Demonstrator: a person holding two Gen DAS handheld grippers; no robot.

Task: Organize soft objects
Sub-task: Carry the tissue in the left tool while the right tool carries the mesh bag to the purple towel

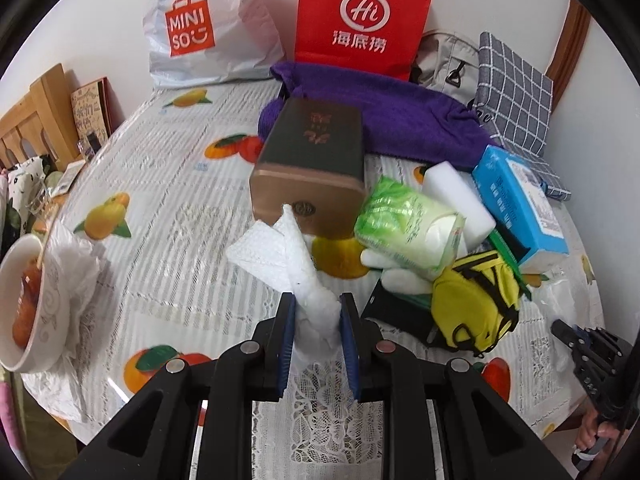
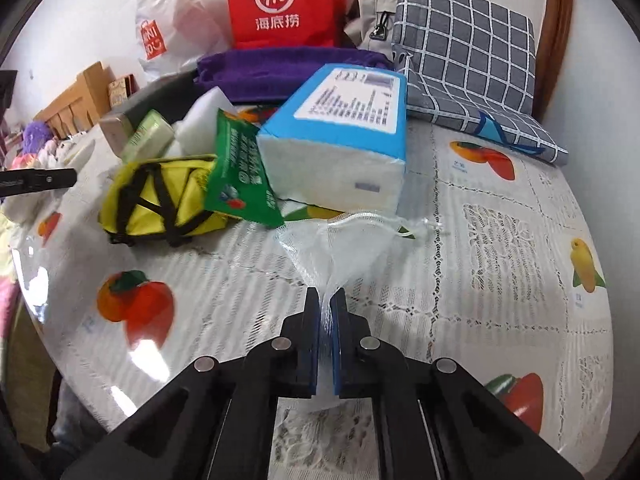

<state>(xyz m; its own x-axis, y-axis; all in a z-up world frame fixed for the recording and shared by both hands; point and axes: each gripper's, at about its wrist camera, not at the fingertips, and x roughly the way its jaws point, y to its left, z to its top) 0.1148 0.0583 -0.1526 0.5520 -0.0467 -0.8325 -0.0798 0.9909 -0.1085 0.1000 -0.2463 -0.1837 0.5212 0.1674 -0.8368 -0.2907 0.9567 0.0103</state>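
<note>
My left gripper [image 1: 317,304] is shut on a crumpled white paper towel [image 1: 288,260] and holds it above the table. My right gripper [image 2: 326,298] is shut on a thin white mesh drawstring bag [image 2: 344,236], which fans out toward the blue tissue pack [image 2: 340,136]. A yellow pouch with black straps [image 2: 160,196], a green wipes pack [image 1: 408,224], a white sponge block [image 1: 460,200], a white glove [image 1: 396,276], a purple towel [image 1: 400,120] and a grey checked cushion [image 2: 468,48] lie in a pile at the back. The right gripper also shows at the right edge of the left wrist view [image 1: 560,328].
A brown box [image 1: 312,172] stands in the middle of the fruit-print tablecloth [image 2: 500,260]. A red paper bag [image 1: 360,16] and a white Miniso bag [image 1: 200,28] lean on the wall. A bowl of food [image 1: 28,308] sits at the left edge. A green packet [image 2: 236,172] leans on the tissue pack.
</note>
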